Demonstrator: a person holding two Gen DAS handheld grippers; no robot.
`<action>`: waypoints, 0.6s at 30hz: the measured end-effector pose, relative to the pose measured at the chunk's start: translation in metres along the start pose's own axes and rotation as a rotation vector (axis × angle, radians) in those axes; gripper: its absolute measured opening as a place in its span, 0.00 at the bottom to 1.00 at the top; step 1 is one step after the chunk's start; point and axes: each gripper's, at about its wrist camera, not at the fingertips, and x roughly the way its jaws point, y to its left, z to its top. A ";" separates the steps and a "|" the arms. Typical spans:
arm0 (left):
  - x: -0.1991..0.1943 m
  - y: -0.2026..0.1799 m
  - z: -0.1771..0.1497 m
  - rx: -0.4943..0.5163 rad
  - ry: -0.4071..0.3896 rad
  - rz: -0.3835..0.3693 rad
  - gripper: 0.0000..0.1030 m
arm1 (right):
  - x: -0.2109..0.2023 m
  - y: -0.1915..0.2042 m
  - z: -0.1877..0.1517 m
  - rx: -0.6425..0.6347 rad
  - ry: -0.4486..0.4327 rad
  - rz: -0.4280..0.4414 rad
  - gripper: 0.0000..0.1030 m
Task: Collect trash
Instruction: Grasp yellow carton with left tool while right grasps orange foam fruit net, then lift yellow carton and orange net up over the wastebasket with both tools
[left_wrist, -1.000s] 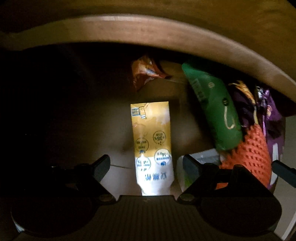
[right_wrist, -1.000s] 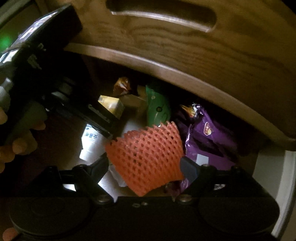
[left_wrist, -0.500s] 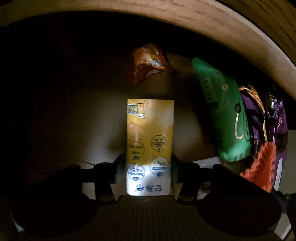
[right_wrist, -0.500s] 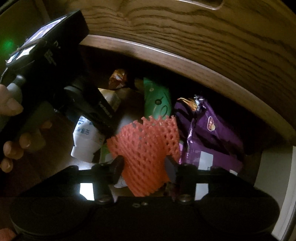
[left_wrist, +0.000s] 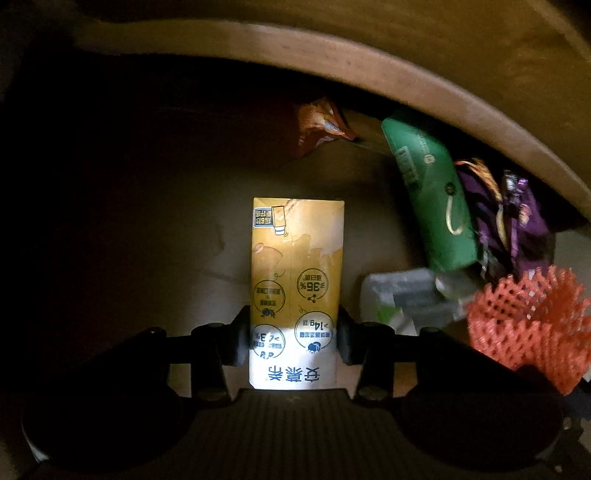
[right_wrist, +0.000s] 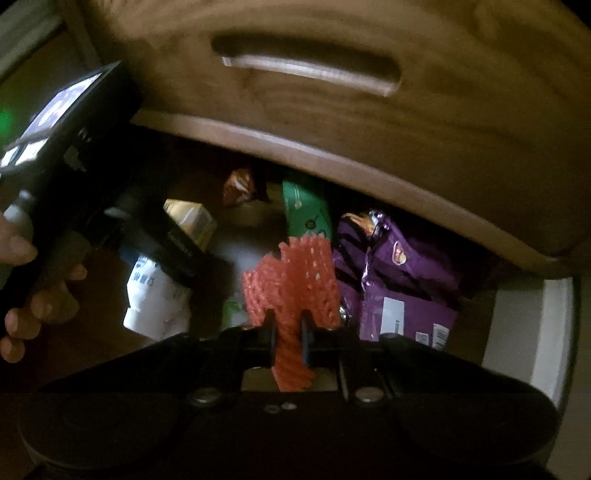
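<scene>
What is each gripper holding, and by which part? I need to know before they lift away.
The left gripper grips the yellow carton across its sides near one end. The right gripper, jaws closing, pinches the orange foam net at its bunched end.

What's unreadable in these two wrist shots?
- Left wrist view: the left half is too dark to make anything out.
- Left wrist view: the white wrapper is blurred, its print unreadable.
- Left wrist view: the orange foam net is motion-blurred.
- Right wrist view: the yellow carton is mostly hidden by the left claw's body.
- Right wrist view: the right claw, closing on the net, hides its lower end.
</scene>
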 end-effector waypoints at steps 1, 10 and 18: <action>-0.010 0.002 -0.004 -0.002 0.002 -0.001 0.43 | -0.007 0.001 0.003 0.009 -0.002 0.002 0.11; -0.141 0.020 -0.023 -0.015 -0.019 -0.047 0.43 | -0.119 0.018 0.032 0.113 -0.034 0.021 0.11; -0.300 0.024 -0.037 -0.010 -0.064 -0.096 0.43 | -0.247 0.033 0.080 0.187 -0.062 0.028 0.11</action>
